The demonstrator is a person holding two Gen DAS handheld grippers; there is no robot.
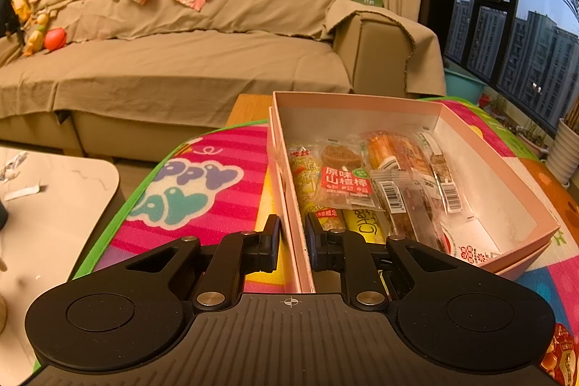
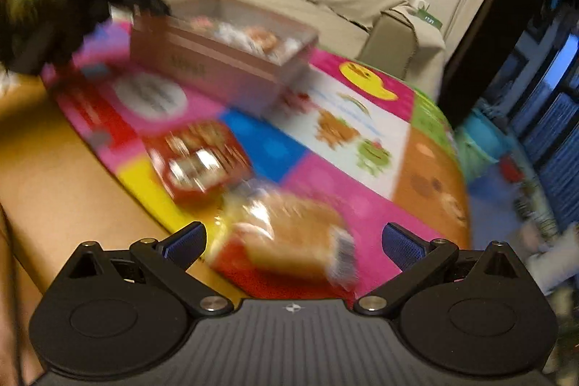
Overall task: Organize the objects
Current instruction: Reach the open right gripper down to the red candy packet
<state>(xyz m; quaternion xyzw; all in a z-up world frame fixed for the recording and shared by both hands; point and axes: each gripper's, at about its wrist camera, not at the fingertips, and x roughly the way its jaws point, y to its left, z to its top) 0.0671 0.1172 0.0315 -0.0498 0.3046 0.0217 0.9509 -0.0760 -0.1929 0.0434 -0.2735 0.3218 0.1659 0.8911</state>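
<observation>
A pink cardboard box point(image 1: 506, 179) on a colourful play mat holds several wrapped snacks point(image 1: 347, 183). My left gripper point(image 1: 292, 234) is shut on the box's near-left wall, one finger outside and one inside. In the blurred right wrist view the same box point(image 2: 202, 67) stands at the back, with the left gripper's dark shape at its left end. My right gripper point(image 2: 295, 241) is open wide above a packaged bread bun point(image 2: 289, 237) lying on the mat between its fingers. A red snack packet point(image 2: 199, 161) lies beyond it.
The play mat point(image 1: 202, 190) covers a wooden table point(image 2: 54, 176). A beige-covered sofa point(image 1: 181, 60) with clothes stands behind. A white marble table point(image 1: 54, 205) is at the left. Windows and plant pots point(image 1: 564, 151) are at the right.
</observation>
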